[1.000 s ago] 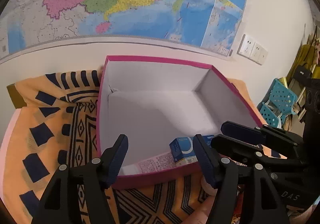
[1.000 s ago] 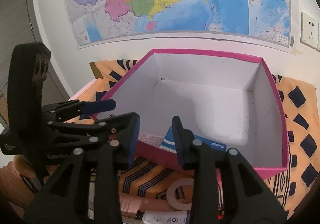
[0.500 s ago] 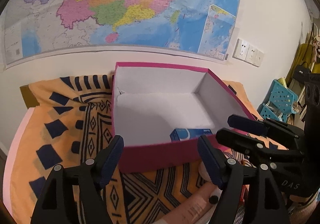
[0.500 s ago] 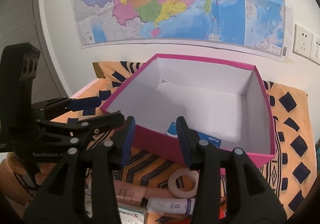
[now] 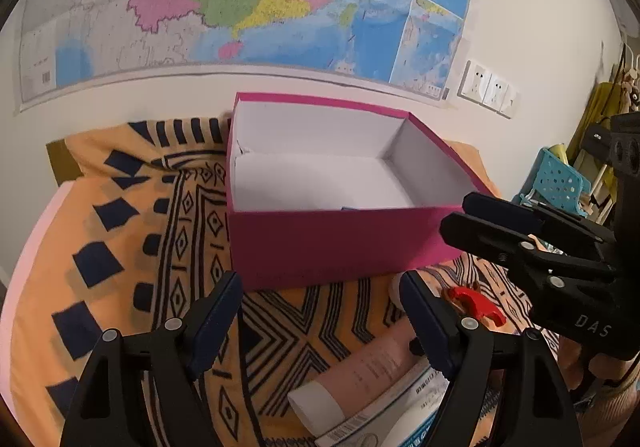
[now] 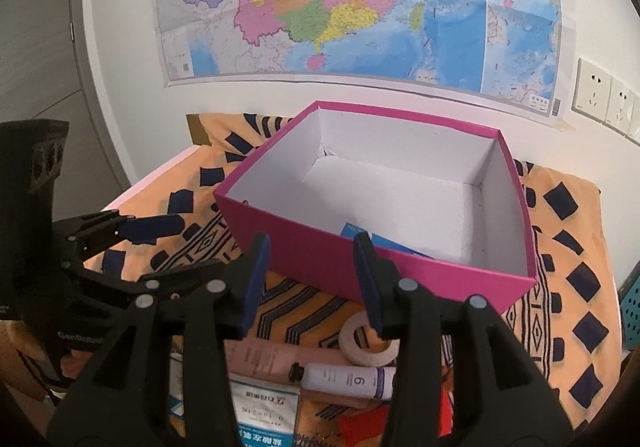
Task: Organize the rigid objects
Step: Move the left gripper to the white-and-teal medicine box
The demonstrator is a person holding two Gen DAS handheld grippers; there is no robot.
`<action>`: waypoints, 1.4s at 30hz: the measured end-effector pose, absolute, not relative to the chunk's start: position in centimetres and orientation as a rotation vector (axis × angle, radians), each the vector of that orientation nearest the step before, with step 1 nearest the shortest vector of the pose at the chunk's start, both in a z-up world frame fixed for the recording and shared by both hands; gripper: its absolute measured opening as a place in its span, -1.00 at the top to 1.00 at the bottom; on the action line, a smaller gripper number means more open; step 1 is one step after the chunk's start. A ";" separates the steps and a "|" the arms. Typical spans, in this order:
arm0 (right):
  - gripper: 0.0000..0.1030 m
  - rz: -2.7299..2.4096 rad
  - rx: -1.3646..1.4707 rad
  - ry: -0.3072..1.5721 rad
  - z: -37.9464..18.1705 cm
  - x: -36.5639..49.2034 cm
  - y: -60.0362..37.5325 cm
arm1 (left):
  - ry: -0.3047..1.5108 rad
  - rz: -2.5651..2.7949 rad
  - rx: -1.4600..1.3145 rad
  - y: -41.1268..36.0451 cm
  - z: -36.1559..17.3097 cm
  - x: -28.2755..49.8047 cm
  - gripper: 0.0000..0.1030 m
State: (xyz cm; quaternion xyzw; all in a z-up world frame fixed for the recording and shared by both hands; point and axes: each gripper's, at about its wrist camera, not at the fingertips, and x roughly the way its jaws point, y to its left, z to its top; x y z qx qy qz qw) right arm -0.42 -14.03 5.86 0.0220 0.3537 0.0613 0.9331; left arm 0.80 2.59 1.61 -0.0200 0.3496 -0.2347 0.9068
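1 view, right wrist, shows lavender tube (image 6: 347, 380) and tape ring (image 6: 369, 340).

Magenta box (image 6: 320, 247) with white inside, orange navy-patterned cloth (image 6: 568, 247)

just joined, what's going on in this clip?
A person holds two sets of tongs over a patterned orange cloth, tidying items into an open pink cardboard box. A blue carton already lies inside. The left tongs are opening, empty; the right tongs are open, empty. A pink tube, white tape ring and small white bottle wait in front of the box.
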 end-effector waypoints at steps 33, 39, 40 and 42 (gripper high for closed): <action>0.12 0.109 0.017 0.760 4.6 -2.5 -13.4 | 0.811 -0.480 -0.040 2.5 -1.2 -0.7 -0.60; 0.11 0.103 0.023 0.771 4.1 -2.8 -13.3 | 0.815 -0.477 -0.033 2.6 -1.3 -0.7 -0.60; 0.11 0.104 0.024 0.772 4.1 -2.8 -13.3 | 0.816 -0.476 -0.033 2.6 -1.3 -0.7 -0.60; 0.11 0.104 0.025 0.776 3.9 -2.9 -13.3 | 0.819 -0.476 -0.031 2.6 -1.4 -0.8 -0.60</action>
